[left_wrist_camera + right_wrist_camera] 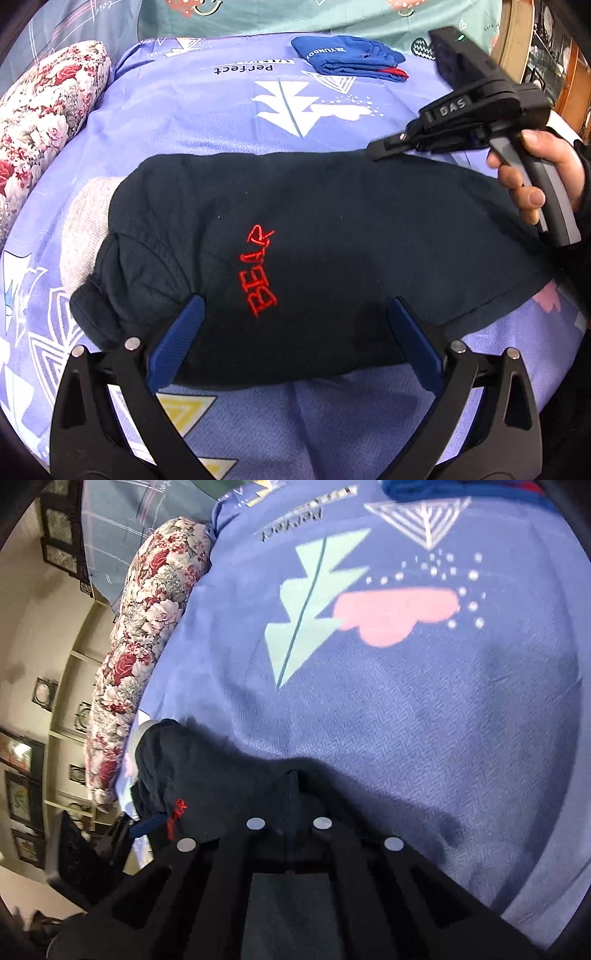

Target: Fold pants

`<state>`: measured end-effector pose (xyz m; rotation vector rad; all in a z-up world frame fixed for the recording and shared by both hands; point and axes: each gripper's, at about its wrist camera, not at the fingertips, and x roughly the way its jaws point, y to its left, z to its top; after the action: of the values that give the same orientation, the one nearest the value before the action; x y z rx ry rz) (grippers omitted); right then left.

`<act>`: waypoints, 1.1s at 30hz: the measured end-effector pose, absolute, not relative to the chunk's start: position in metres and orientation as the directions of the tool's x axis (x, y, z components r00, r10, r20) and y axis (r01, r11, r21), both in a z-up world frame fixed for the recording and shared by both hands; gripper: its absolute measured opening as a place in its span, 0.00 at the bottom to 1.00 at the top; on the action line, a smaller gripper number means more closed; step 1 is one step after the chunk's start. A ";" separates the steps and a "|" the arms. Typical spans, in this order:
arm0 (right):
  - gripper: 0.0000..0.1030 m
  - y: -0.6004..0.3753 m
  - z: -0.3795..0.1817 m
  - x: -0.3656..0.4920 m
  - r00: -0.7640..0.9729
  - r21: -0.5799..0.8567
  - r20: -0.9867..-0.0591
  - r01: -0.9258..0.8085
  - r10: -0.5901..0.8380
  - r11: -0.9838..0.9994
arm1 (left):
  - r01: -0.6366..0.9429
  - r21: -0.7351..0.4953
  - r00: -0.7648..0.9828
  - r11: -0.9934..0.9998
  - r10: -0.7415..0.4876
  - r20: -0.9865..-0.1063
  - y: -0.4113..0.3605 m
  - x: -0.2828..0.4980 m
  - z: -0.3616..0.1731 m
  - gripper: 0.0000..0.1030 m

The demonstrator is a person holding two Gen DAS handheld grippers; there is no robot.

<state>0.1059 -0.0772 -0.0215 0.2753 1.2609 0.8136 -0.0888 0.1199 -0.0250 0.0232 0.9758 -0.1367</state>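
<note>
Lilac printed bedsheet (221,122) covers the bed; I place everything against it. My dark navy pants (314,251), red "BEAR" stitched on them, lie folded across its middle. Beyond them a blue folded garment (351,59) sits near the sheet's far edge, a floral pillow (40,114) at its left side. My left claw (295,336) gapes wide over the pants' near edge, gripping nothing. My right claw (291,775) is pinched closed at their far edge; I cannot tell whether cloth is caught.

Two garments (295,236), two grippers (291,332), one pillow (44,122)
</note>
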 end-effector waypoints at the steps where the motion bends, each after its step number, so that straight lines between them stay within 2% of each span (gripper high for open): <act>1: 0.06 -0.086 -0.012 0.102 0.133 0.578 -0.735 -0.390 0.665 0.717 | 0.129 -0.025 0.550 0.991 -0.093 -0.830 0.118 -0.090 -0.024 0.97; 4: 0.23 -0.137 0.025 0.079 0.254 0.570 -0.694 -0.378 0.674 0.729 | 0.148 -0.011 0.547 0.989 -0.091 -0.832 0.115 -0.093 -0.010 0.97; 5: 0.26 -0.150 0.033 0.072 0.281 0.570 -0.682 -0.374 0.675 0.732 | 0.166 -0.033 0.555 0.986 -0.121 -0.823 0.114 -0.095 -0.004 0.97; 7: 0.39 -0.206 0.059 0.046 0.411 0.530 -0.664 -0.331 0.625 0.781 | 0.211 -0.074 0.608 0.975 -0.190 -0.770 0.112 -0.097 0.018 0.97; 11: 0.41 -0.335 0.074 -0.005 0.589 0.383 -0.727 -0.080 0.354 0.920 | 0.230 -0.125 0.642 0.965 -0.247 -0.725 0.106 -0.080 0.030 0.98; 14: 0.41 -0.408 0.060 -0.034 0.583 0.276 -0.799 0.134 0.149 0.952 | 0.181 -0.235 0.593 0.955 -0.296 -0.748 0.108 -0.053 0.011 0.98; 17: 0.42 -0.442 0.037 -0.060 0.537 0.274 -0.835 0.209 0.124 0.939 | 0.106 -0.268 0.549 0.958 -0.281 -0.787 0.115 -0.038 -0.015 0.98; 20: 0.39 -0.433 0.006 -0.063 0.439 0.148 -0.897 0.180 0.055 0.972 | 0.051 -0.303 0.516 0.952 -0.285 -0.808 0.126 -0.033 -0.026 0.98; 22: 0.38 -0.437 -0.005 -0.065 0.432 0.173 -0.899 0.203 0.070 0.964 | 0.045 -0.285 0.518 0.958 -0.266 -0.813 0.125 -0.034 -0.027 0.98; 25: 0.39 -0.445 0.015 -0.079 0.508 0.228 -0.856 0.207 0.095 0.951 | 0.048 -0.242 0.534 0.969 -0.229 -0.814 0.121 -0.037 -0.025 0.98; 27: 0.46 -0.454 0.026 -0.094 0.537 0.309 -0.831 0.232 0.143 0.922 | 0.043 -0.253 0.543 0.966 -0.235 -0.806 0.124 -0.038 -0.024 0.98; 30: 0.47 -0.453 0.027 -0.116 0.516 0.440 -0.814 0.250 0.266 0.863 | 0.028 -0.298 0.550 0.954 -0.263 -0.792 0.132 -0.039 -0.024 0.98; 33: 0.51 -0.445 0.027 -0.130 0.489 0.504 -0.806 0.272 0.333 0.820 | 0.026 -0.312 0.557 0.950 -0.273 -0.785 0.134 -0.040 -0.024 0.98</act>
<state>-0.1299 -0.4454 0.0268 0.6401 1.0794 0.0401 -0.0395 0.1336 -0.0244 -0.2783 0.9675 -0.1793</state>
